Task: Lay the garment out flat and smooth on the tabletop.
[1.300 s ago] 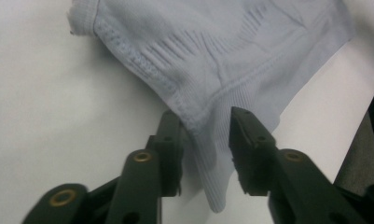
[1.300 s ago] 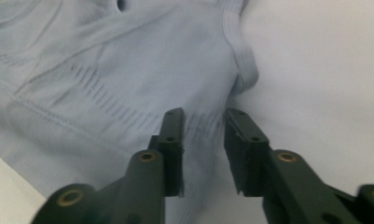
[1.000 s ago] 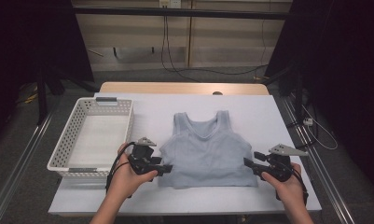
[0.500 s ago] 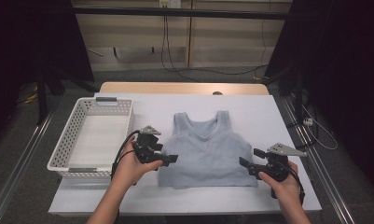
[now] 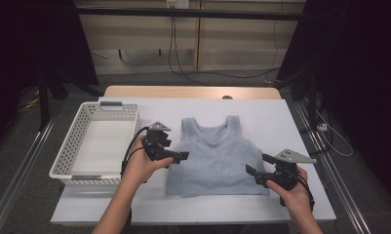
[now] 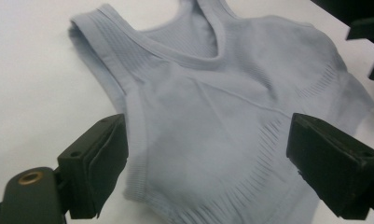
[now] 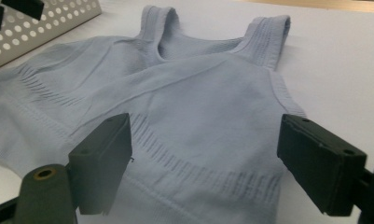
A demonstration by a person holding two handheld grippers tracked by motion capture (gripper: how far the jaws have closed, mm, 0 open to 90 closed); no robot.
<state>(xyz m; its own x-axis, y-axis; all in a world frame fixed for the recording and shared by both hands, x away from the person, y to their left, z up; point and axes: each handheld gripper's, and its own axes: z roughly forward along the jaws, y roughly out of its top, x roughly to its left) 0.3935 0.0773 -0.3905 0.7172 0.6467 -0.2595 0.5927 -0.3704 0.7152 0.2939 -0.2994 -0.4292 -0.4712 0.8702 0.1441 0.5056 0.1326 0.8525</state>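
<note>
Lies flat on the white table (image 5: 300,122), front up, just right of the white basket (image 5: 73,146): a pale grey-blue tank top (image 5: 217,156). Looks light, soft and limp, likely to sag and crease once lifted; thin knit, easy to pinch. Best taken at the thicker ribbed hem or the side seams. Left gripper (image 5: 176,157) at its left edge, right gripper (image 5: 256,165) at the lower right, both just opened wide, nothing held.
</note>
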